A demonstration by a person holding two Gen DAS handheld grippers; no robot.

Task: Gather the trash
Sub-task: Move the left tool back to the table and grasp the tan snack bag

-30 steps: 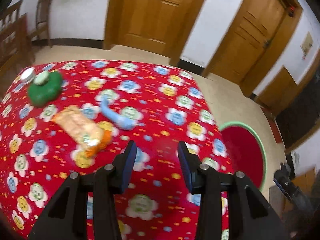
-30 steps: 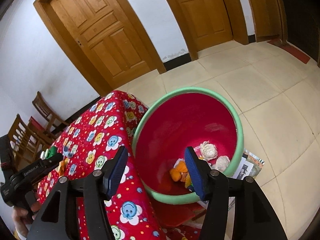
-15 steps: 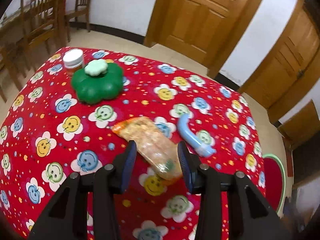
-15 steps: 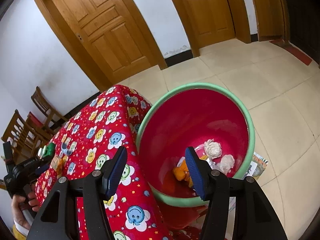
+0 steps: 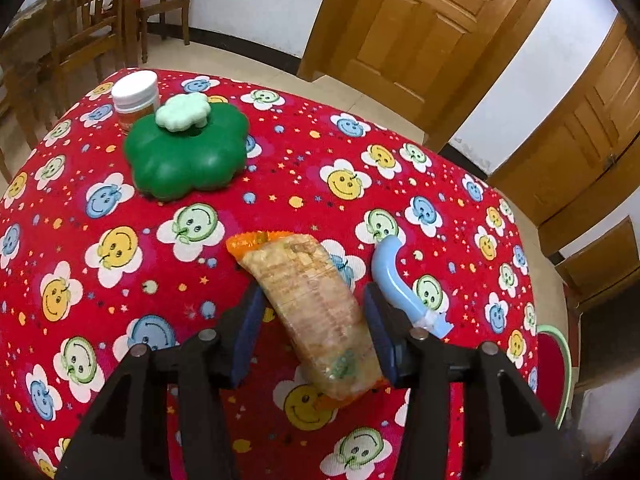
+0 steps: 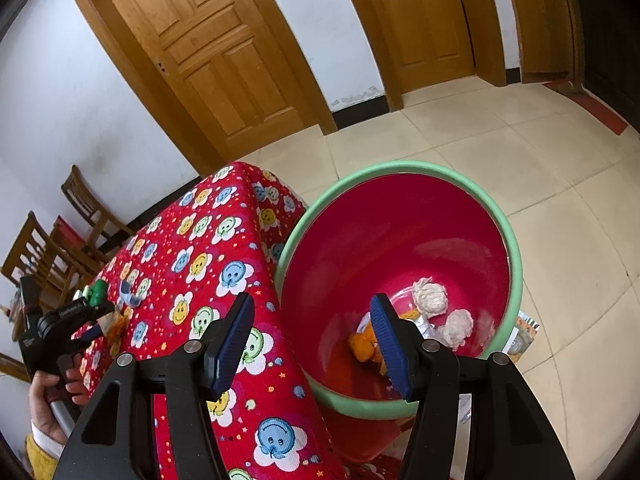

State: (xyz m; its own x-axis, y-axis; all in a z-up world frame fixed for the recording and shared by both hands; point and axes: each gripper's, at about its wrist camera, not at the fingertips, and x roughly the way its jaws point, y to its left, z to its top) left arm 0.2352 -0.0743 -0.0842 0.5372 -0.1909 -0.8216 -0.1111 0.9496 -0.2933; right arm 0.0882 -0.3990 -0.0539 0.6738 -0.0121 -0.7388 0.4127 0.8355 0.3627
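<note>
- On red smiley-print tablecloth (image 5: 304, 152), L wrist view: snack wrapper (image 5: 316, 312) w/ orange ends lies flat, long axis running away from cam, tilted a bit left at far end.
- L gripper (image 5: 314, 328) is down over wrapper, jaws opening, one blue pad each side of it. Small gap visible at both pads, so wrapper sits between them but isn't pinched.
- Light-blue curved tube (image 5: 396, 280) lies just right of wrapper, right next to the right finger; can't tell if touching.
- Farther back on cloth: green flower-shaped container (image 5: 188, 160) w/ pale green flower lid knob; white-capped jar (image 5: 134, 98) just behind it, touching or nearly.
- R wrist view: R gripper (image 6: 314, 344) hangs over the table edge / bin rim, jaws apart, nothing between pads.
- Red bin w/ green rim (image 6: 516, 256) stands on tile floor, tight vs table corner. At its bottom: two crumpled whitish paper wads (image 6: 430, 294), an orange piece (image 6: 362, 348), some more scraps partly hidden by the finger.
- Same view, far left: person's hand (image 6: 52, 400) grips the L gripper's handle over the cloth.
- Bkgd: wooden doors (image 6: 208, 52), wooden chairs (image 5: 84, 28), white walls.
</note>
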